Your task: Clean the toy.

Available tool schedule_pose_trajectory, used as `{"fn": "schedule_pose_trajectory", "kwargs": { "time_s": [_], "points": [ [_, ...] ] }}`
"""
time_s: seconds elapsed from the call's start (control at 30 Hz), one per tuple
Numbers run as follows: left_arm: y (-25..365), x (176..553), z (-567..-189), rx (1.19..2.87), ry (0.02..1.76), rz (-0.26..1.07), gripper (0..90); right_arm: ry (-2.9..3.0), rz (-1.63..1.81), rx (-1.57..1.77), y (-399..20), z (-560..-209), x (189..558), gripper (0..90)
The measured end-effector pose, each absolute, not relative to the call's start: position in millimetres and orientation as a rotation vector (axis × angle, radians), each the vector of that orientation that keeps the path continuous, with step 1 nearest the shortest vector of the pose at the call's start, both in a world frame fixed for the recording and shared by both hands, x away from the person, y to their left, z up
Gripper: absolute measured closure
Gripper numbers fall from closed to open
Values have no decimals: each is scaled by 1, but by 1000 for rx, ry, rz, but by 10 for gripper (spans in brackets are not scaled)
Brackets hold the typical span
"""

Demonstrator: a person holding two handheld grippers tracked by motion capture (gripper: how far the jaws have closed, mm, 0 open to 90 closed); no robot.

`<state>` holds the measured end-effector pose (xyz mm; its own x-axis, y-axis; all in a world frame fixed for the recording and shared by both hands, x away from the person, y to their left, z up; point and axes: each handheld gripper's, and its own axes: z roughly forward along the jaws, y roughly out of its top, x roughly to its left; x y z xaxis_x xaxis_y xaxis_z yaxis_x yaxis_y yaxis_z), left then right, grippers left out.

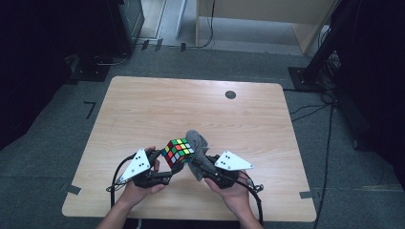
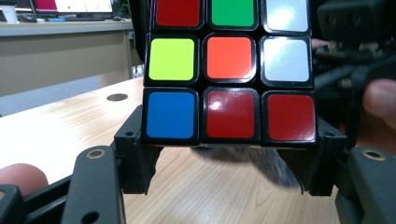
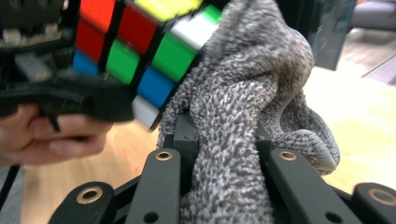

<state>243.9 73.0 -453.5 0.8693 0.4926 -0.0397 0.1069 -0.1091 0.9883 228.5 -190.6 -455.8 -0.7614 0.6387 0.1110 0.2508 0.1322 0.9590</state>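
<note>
Wiping puzzle cube, pinched in left claw above counter at six o'clock; right claw pinches grey cloth. Risk: cloth pressure likely twists cube loose.

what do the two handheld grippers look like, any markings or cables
Both the left gripper and right gripper are black, each topped by a white three-cornered plate dotted with small black marks. A black cable loops back from each. Up close, the black fingers carry brass-ringed holes. The forearms are bare, no sleeves.
</note>
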Motion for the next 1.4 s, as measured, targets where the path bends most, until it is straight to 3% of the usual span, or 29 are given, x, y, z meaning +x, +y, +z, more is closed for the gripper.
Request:
{"fn": "schedule_pose_trajectory", "kwargs": {
  "time_s": [0.17,0.43,0.67,0.9,1.17,1.4],
  "points": [
    [76,246,-453,1649,485,334,342,2196,1592,808,-175,-465,226,740],
    [70,244,-454,1668,476,331,342,2029,1664,874,-199,-450,229,742],
    [74,246,-452,1657,485,322,342,2176,1577,815,-174,-467,225,741],
    [71,245,-452,1665,481,319,342,2008,1652,876,-195,-452,226,743],
    [76,247,-451,1651,504,325,342,2176,1604,847,-175,-466,225,740],
    [73,248,-456,1688,496,314,342,1974,1704,929,-203,-448,228,741]
  ]
}}
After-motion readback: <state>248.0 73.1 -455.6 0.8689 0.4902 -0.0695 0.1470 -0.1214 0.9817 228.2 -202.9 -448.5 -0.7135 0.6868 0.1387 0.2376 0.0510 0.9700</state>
